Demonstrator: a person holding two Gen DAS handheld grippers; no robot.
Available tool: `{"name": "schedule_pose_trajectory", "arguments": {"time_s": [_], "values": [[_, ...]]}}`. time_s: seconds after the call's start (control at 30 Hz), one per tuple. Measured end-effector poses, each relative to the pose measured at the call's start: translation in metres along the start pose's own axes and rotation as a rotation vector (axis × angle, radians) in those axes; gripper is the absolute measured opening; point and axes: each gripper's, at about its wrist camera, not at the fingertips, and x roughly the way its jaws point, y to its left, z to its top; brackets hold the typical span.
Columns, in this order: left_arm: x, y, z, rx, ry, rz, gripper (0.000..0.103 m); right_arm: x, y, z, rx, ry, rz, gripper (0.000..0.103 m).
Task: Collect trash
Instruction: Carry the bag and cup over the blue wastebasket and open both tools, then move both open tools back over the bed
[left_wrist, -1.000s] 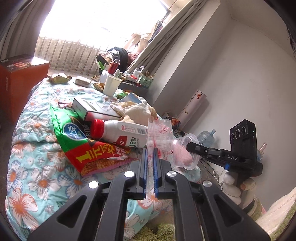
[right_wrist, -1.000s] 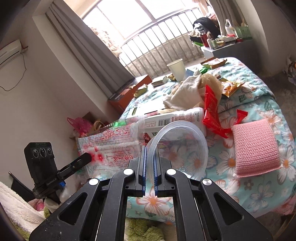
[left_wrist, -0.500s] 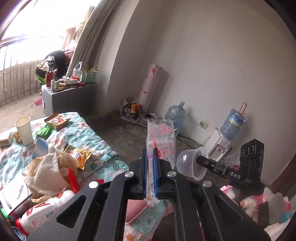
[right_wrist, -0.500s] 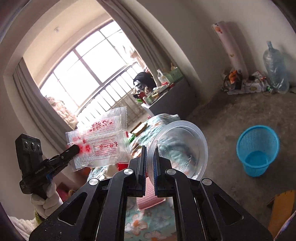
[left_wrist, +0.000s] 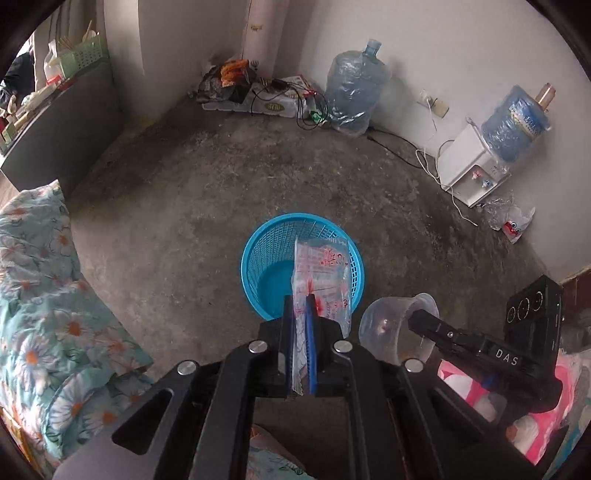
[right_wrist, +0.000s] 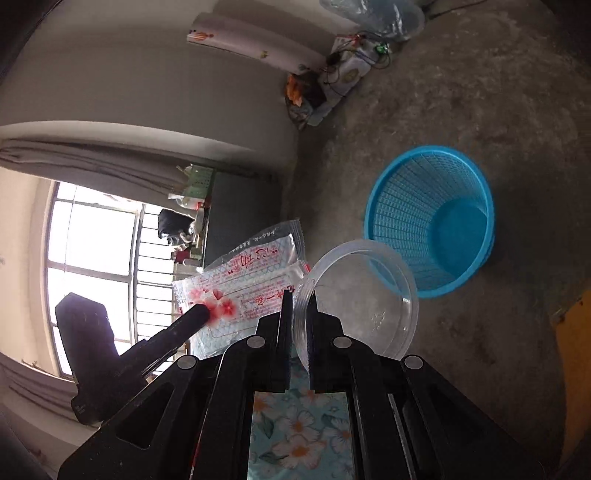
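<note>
My left gripper (left_wrist: 301, 301) is shut on a clear plastic wrapper with red print (left_wrist: 325, 273), which hangs over the blue mesh wastebasket (left_wrist: 273, 254) on the concrete floor. My right gripper (right_wrist: 299, 295) is shut on the rim of a clear plastic cup (right_wrist: 365, 295), held in the air to the left of the wastebasket (right_wrist: 436, 218). In the left wrist view the cup (left_wrist: 391, 325) and the right gripper (left_wrist: 419, 317) sit just right of the basket. In the right wrist view the wrapper (right_wrist: 255, 280) and the left gripper (right_wrist: 203, 314) show at the left.
A flowered bedspread (left_wrist: 40, 306) edges the floor at the left. Two water bottles (left_wrist: 351, 92), a white dispenser (left_wrist: 469, 170), cables and a litter pile (left_wrist: 229, 77) line the far wall. A dark desk (left_wrist: 62, 122) stands at the left, pink bags (left_wrist: 491, 402) at the right.
Both grippers have swung away from the cluttered bed toward the floor, carrying wrapper and cup. The blue wastebasket now lies under the wrapper. The right wrist view has rolled strongly.
</note>
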Motion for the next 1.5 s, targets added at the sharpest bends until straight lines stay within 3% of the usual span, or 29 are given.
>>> {"name": "schedule_pose_trajectory", "arguments": {"time_s": [0.17,0.23,0.3,0.33,0.37,0.4,0.43,0.53,0.63,0.7,0.8,0.97,1.1,1.27,1.37,1.5], "values": [[0.080,0.012,0.040,-0.051,0.086,-0.010,0.006,0.058,-0.037,0.044,0.059,0.062,-0.088,0.008],[0.103,0.009,0.052,-0.064,0.100,0.052,0.006,0.079,-0.045,0.058,0.065,0.085,-0.133,0.013],[0.119,0.008,0.057,-0.076,0.124,0.087,0.013,0.093,-0.055,0.070,0.082,0.090,-0.194,0.031],[0.126,0.011,0.060,-0.093,0.138,0.084,0.021,0.102,-0.058,0.077,0.070,0.100,-0.211,0.047],[0.129,0.014,0.061,-0.120,0.142,0.079,0.027,0.104,-0.064,0.077,0.060,0.107,-0.246,0.052],[0.129,0.016,0.061,-0.145,0.137,0.062,0.041,0.108,-0.066,0.078,0.058,0.109,-0.289,0.053],[0.127,0.018,0.058,-0.163,0.124,0.034,0.049,0.106,-0.073,0.074,0.053,0.120,-0.312,0.053],[0.116,0.019,0.056,-0.185,0.085,-0.009,0.050,0.108,-0.080,0.073,0.046,0.130,-0.356,0.054],[0.103,0.015,0.057,-0.165,0.048,-0.017,0.051,0.100,-0.078,0.070,0.018,0.119,-0.320,0.054],[0.088,0.012,0.058,-0.151,0.018,-0.011,0.051,0.099,-0.073,0.070,-0.011,0.111,-0.300,0.060],[0.052,0.008,0.060,-0.120,-0.022,-0.015,0.051,0.107,-0.066,0.066,-0.069,0.141,-0.320,0.069],[-0.043,0.010,0.040,-0.008,-0.118,-0.012,0.057,0.137,-0.086,0.055,-0.112,0.247,-0.538,0.070],[-0.127,0.025,0.004,0.065,-0.205,0.021,0.063,0.133,-0.098,0.051,-0.094,0.242,-0.572,0.070],[-0.224,0.070,-0.065,0.013,-0.317,0.031,0.063,0.097,-0.073,0.038,-0.102,0.169,-0.454,0.070],[-0.278,0.100,-0.119,-0.062,-0.394,0.028,0.066,0.068,-0.035,0.015,-0.210,0.122,-0.398,0.070],[-0.335,0.128,-0.204,-0.150,-0.512,0.078,0.073,0.017,0.021,-0.031,-0.367,0.053,-0.307,0.070]]}}
